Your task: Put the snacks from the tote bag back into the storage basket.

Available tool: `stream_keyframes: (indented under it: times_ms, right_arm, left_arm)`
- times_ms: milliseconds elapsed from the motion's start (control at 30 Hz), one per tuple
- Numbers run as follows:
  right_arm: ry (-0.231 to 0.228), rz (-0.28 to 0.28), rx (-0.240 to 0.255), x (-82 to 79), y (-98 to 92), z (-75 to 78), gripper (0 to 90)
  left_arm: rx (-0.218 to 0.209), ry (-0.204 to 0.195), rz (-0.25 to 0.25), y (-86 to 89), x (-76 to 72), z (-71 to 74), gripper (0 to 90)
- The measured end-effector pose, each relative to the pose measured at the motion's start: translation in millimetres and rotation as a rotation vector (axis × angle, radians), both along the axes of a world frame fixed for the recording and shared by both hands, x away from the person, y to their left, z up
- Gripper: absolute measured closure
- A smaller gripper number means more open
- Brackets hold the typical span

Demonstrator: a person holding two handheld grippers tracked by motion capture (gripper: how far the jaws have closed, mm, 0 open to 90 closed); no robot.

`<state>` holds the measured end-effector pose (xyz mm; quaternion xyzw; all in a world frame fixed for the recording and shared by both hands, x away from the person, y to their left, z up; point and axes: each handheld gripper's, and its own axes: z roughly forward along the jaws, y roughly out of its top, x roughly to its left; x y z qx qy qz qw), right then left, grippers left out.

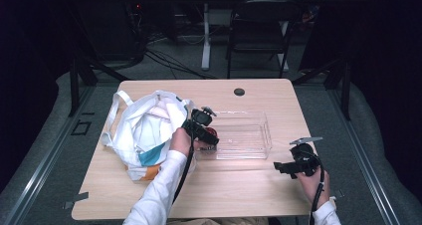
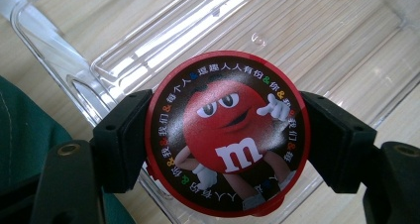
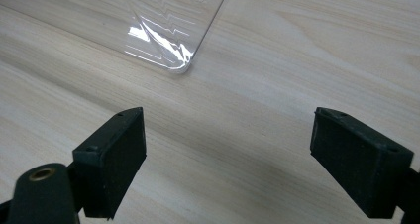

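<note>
A round red tin [image 2: 228, 135] with a cartoon candy figure on its black lid sits between the jaws of my left gripper [image 2: 225, 140], which is shut on it. The tin hangs over the left end of a clear plastic tray [image 2: 317, 30]. From the high view, the left gripper [image 1: 205, 130] is at the tray's [image 1: 249, 116] left end, with the red tin [image 1: 212, 132] just visible. My right gripper [image 1: 279, 168] rests to the right of the tray near the table's front, and its jaws [image 3: 233, 159] stand open over bare wood, a corner of the tray [image 3: 168, 40] beyond them.
A white tote bag [image 1: 144, 130] with teal and orange print lies on the left part of the wooden table [image 1: 224, 190], close beside my left hand. Green fabric [image 2: 25, 135] shows at the left. A black chair [image 1: 259, 31] stands beyond the table.
</note>
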<state>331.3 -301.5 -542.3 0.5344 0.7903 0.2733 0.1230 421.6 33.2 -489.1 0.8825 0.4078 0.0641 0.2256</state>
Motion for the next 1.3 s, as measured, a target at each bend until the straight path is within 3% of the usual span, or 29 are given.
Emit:
stream_keyframes:
  times_ms: [433,967,1133,1300]
  right_arm:
    - [0.001,0.004,-0.002,0.0,0.6,0.2,13.7]
    - [-0.005,0.011,0.0,1.2,2.1,-0.1,13.7]
    - [-0.012,0.012,0.002,0.5,3.6,0.2,13.7]
    - [-0.007,0.017,0.005,0.3,2.8,0.0,13.7]
  left_arm:
    - [0.046,-0.002,-0.002,-3.7,-2.7,-10.0,25.9]
    - [0.046,-0.011,0.011,-4.5,-5.6,-12.9,25.5]
    - [0.029,-0.046,0.027,-2.8,-7.6,-6.1,22.2]
    - [0.009,-0.083,0.029,-0.1,-10.5,10.9,17.4]
